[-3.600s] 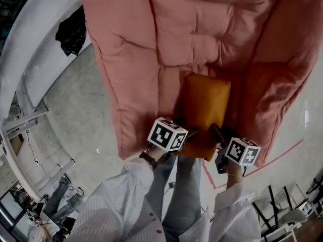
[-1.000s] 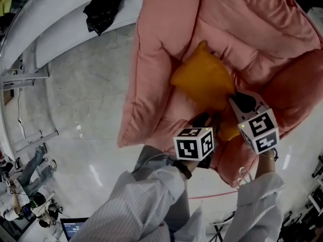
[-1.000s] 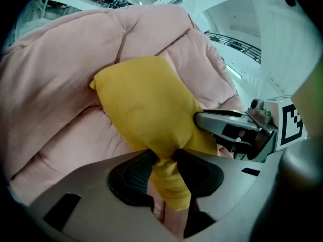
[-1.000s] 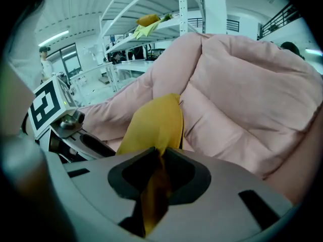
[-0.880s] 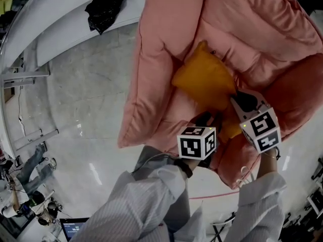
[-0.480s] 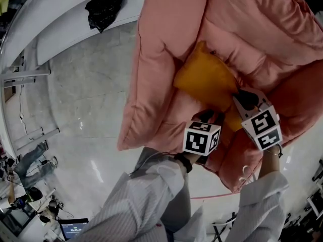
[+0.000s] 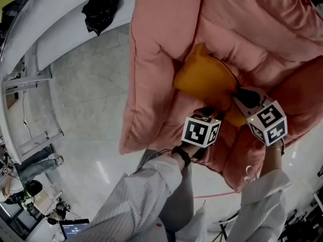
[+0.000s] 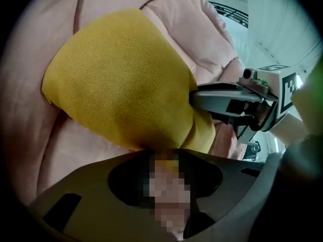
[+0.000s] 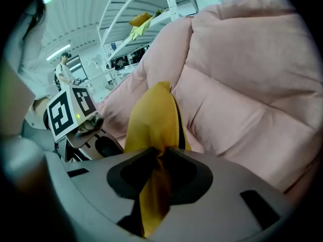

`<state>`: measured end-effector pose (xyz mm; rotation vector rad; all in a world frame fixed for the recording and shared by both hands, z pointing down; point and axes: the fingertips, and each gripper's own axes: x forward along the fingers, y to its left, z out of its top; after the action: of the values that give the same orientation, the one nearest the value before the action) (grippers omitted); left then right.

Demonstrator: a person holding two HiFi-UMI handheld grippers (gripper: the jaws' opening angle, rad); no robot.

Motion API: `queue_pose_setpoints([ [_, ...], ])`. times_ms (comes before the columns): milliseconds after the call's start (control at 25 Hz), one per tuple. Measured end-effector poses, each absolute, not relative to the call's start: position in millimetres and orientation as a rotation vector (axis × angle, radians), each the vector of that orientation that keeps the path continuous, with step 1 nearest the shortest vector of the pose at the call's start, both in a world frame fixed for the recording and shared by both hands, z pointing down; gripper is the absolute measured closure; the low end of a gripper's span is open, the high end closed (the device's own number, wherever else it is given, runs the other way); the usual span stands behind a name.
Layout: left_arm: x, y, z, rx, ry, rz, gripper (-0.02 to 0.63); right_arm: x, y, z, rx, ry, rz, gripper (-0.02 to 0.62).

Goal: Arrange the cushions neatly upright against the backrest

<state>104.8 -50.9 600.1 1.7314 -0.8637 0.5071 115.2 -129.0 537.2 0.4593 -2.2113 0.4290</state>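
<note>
The step in hand looks like seating the cushion (image 7: 204, 79) on the pink chair (image 7: 156, 59), against its backrest (image 9: 242, 64). Both tongs hold it: the left gripper (image 8: 164, 158) is closed on its lower edge, and the right gripper (image 9: 159, 160) pinches a fold at its near corner. The cushion stands on edge, leaning on the backrest. In the head view its long axis runs slantwise, with the top corner pointing up-left. Next it probably needs squaring upright before the tongs let go.
</note>
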Motion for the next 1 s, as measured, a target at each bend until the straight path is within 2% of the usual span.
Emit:
queue_pose_setpoints([
  [320, 98, -45, 613, 1.709, -0.837, 0.565, 0.454, 110, -124, 549, 0.464, -2.246, 0.513, 0.522],
  [1000, 129, -46, 591, 1.702, -0.818, 0.517, 0.466, 123, -119, 517, 0.419, -2.243, 0.363, 0.543],
])
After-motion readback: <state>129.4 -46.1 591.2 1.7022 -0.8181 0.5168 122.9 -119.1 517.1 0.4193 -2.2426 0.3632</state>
